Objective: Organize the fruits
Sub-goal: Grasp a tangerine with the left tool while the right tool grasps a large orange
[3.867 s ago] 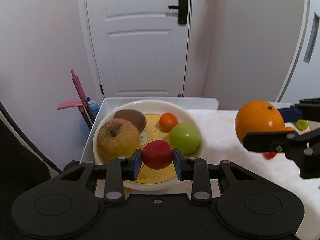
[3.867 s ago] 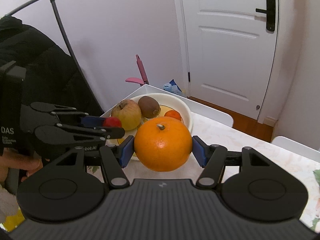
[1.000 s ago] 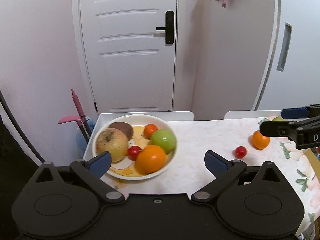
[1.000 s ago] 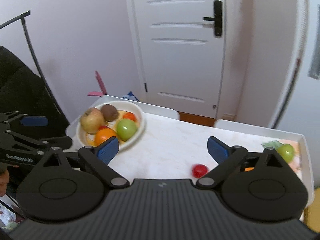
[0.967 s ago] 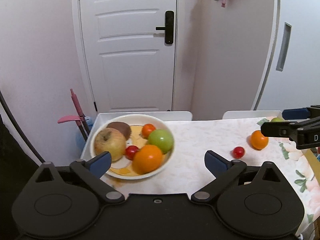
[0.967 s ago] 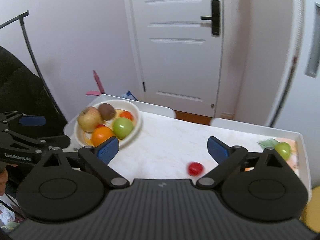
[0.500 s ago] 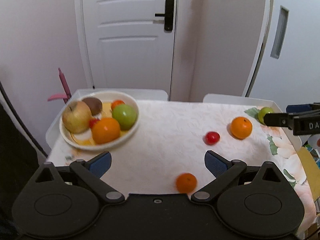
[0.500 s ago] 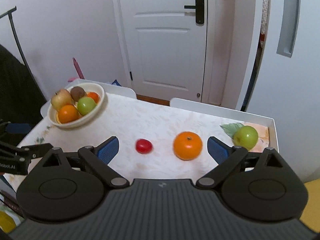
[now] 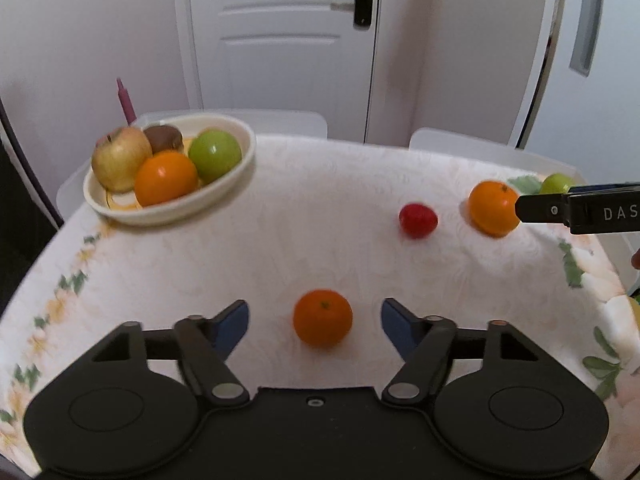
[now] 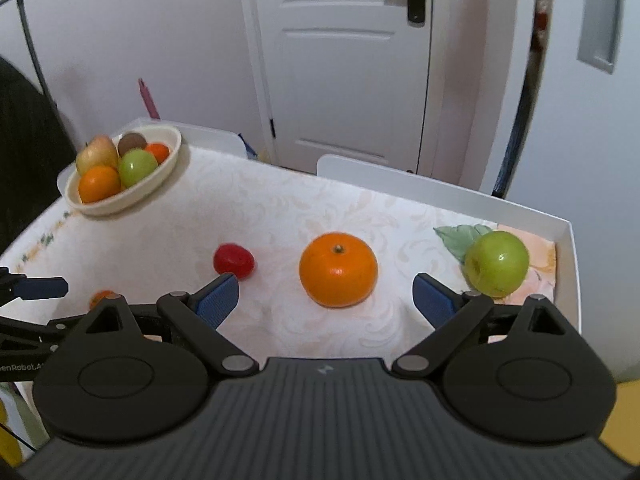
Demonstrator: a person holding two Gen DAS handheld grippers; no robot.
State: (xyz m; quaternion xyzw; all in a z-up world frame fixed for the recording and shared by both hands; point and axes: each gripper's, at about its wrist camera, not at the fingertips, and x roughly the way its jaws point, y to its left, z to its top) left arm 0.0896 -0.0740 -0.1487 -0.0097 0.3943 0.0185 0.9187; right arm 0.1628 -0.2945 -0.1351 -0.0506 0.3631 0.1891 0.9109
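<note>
**Both grippers lining up on loose fruit; four pieces outstanding on the table**

The bowl (image 9: 240,168) is sitting at the far left corner of the table (image 9: 320,248) and is serving as the collection point: it is already carrying a yellow-red apple (image 9: 120,158), a kiwi (image 9: 164,138), a green apple (image 9: 215,156) and an orange (image 9: 165,178); the right wrist view is also showing a smaller orange fruit (image 10: 158,152) at the bowl's far side. Judging from this, the task is partly done.

The left gripper (image 9: 314,320) is hovering low over the near edge with its jaws standing wide apart and holding nothing. A small mandarin (image 9: 322,317) is lying on the cloth directly between the blue pads (image 9: 232,322), touching neither. The placement suggests a pick is being set up.

The right gripper (image 10: 326,296) is likewise spread wide and carrying nothing. A large orange (image 10: 338,275) is resting on the table just ahead of the jaw line, roughly centred between the fingertips and slightly beyond them. The inspector judges a short forward advance is needed before closing.

A red tomato (image 10: 233,261) is lying just beyond the right gripper's left finger, near the middle of the table. A second green apple (image 10: 496,263) is sitting by the right edge, outside that gripper's right finger, on a leaf print.
</note>
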